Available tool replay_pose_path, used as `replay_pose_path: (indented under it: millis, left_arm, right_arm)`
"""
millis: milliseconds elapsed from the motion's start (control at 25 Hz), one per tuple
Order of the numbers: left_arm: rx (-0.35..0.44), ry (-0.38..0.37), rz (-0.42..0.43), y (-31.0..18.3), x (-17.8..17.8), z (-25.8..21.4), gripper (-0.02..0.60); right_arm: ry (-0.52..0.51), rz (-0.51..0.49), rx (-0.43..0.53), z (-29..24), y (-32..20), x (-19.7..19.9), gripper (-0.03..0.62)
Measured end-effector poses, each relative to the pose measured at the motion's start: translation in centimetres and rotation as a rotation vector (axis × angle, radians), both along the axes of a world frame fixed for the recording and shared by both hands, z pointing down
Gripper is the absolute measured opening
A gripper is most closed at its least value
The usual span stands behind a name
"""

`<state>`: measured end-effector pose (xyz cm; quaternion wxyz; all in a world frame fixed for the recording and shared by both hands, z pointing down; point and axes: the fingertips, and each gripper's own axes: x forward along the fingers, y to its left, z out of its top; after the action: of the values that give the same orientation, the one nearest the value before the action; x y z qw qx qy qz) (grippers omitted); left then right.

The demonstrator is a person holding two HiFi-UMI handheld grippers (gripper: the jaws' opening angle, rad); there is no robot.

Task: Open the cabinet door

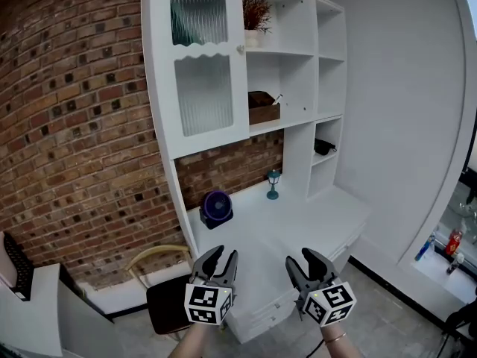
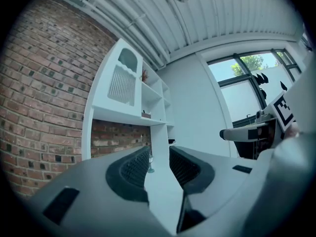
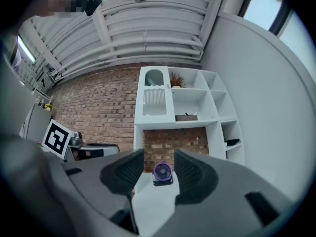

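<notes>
Two sets of jaws apart, nothing between: my left hand-held gripper (image 1: 223,256) and right hand-held gripper (image 1: 302,259), low before the white shelf unit (image 1: 298,162). Tall white cabinet door with ribbed glass panes (image 1: 200,66): shut, unit's upper left, long axis vertical, well above and beyond both. Small round knob (image 1: 240,48) on its right edge; left hand-held gripper looks nearer. Smooth painted finish.

On the white counter (image 1: 298,218), a purple fan (image 1: 217,207) close to the brick wall (image 1: 74,125) and a small blue lantern (image 1: 273,184) off to its right, apart from it. Up on the open shelves (image 1: 294,51), a potted dried plant (image 1: 255,17) at the top, a brown wooden box (image 1: 262,109) one level lower, a dark object (image 1: 323,147) in a narrow cubby further right. Low at the left, a chair (image 1: 165,300) with tan backrest and dark seat; far right, a red bottle (image 1: 453,242) near a blue one (image 1: 426,247).
</notes>
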<state>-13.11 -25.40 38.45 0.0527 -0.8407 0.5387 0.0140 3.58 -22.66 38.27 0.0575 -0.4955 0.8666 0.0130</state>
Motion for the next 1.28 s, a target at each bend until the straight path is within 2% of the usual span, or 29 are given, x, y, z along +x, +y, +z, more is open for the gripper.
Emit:
replay_pose_path:
  millis: [280,600,920,1280]
  left_arm:
    - [0.071,-0.011,0.016,-6.3,-0.8,-3.3,0.118]
    - [0.163,-0.054,0.031,-10.6,-0.6,-7.9,0.118]
    - [0.252,-0.085,-0.015,-14.1,-0.1,-12.5,0.118]
    - [0.37,-0.111,-0.111,-18.4,0.7,-19.2,0.118]
  right_arm:
    - [0.001,-0.01,0.06,-3.1,-6.3,-1.3,0.179]
    - [0.012,-0.034,0.121,-7.2,-11.1,-2.6,0.179]
    - [0.027,-0.1,0.2,-10.9,-15.4,-3.7,0.179]
    - [0.018,-0.197,0.286,-15.7,-21.0,-3.3,0.179]
